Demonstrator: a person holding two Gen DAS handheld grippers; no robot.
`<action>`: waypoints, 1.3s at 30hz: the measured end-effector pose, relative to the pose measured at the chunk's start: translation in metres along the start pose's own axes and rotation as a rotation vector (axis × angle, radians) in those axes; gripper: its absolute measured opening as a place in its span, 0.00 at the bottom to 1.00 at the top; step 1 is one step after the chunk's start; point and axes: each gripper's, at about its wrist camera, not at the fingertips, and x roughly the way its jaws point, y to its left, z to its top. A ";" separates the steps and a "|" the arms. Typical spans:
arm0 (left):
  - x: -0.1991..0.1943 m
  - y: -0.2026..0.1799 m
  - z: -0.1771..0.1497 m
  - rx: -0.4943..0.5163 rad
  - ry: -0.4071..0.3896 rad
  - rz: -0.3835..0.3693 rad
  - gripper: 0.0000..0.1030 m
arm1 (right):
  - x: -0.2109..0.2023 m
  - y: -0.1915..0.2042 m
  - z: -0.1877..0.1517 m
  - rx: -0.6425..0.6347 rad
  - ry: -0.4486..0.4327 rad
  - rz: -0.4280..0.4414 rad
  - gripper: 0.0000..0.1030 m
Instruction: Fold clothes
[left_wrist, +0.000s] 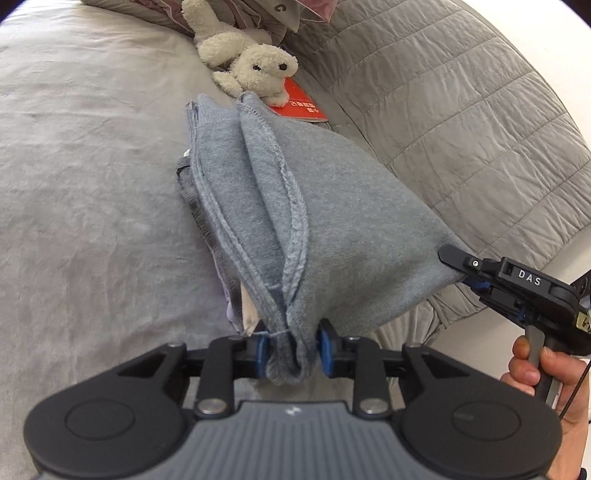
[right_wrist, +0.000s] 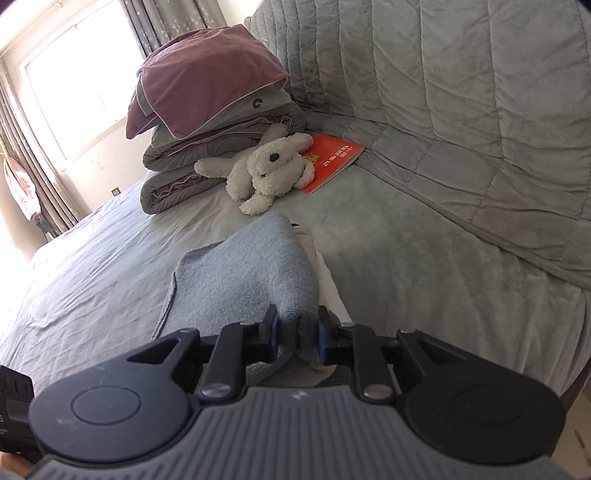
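A folded grey garment (left_wrist: 303, 206) is stretched across the bed (left_wrist: 92, 184), pinched at two of its near corners. The left gripper (left_wrist: 290, 349) is clamped on a bunched corner where several stitched hems come together, the cloth squeezed between its blue pads (left_wrist: 260, 350). The right gripper (right_wrist: 297, 338) is likewise closed on the garment's other near corner, grey cloth filling the gap between its fingers; from the left wrist view its black nose reaches in at the garment's right edge, held by a bare hand (left_wrist: 546, 373). Beneath the garment a bit of pale white fabric (right_wrist: 325, 273) peeks out along its right side. Just beyond the garment's far end lies a white stuffed dog (right_wrist: 273, 166), sprawled partly over a red booklet (right_wrist: 332, 158) that sits past the garment toward the quilted grey cover (right_wrist: 461, 110). Farther behind the garment, left of the toy, a stack of folded bedding (right_wrist: 207, 110) with a mauve pillow on top rests against the quilted cover, and a bright window (right_wrist: 74, 85) stands beyond the stack.
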 end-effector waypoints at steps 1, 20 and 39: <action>-0.003 0.000 0.000 0.010 0.002 0.005 0.27 | -0.001 0.002 0.001 -0.007 0.003 -0.019 0.21; -0.087 -0.016 -0.024 0.268 -0.088 0.437 0.49 | -0.053 0.112 -0.065 -0.285 -0.054 -0.350 0.70; -0.162 -0.039 -0.070 0.412 -0.252 0.609 0.91 | -0.099 0.197 -0.134 -0.282 -0.129 -0.414 1.00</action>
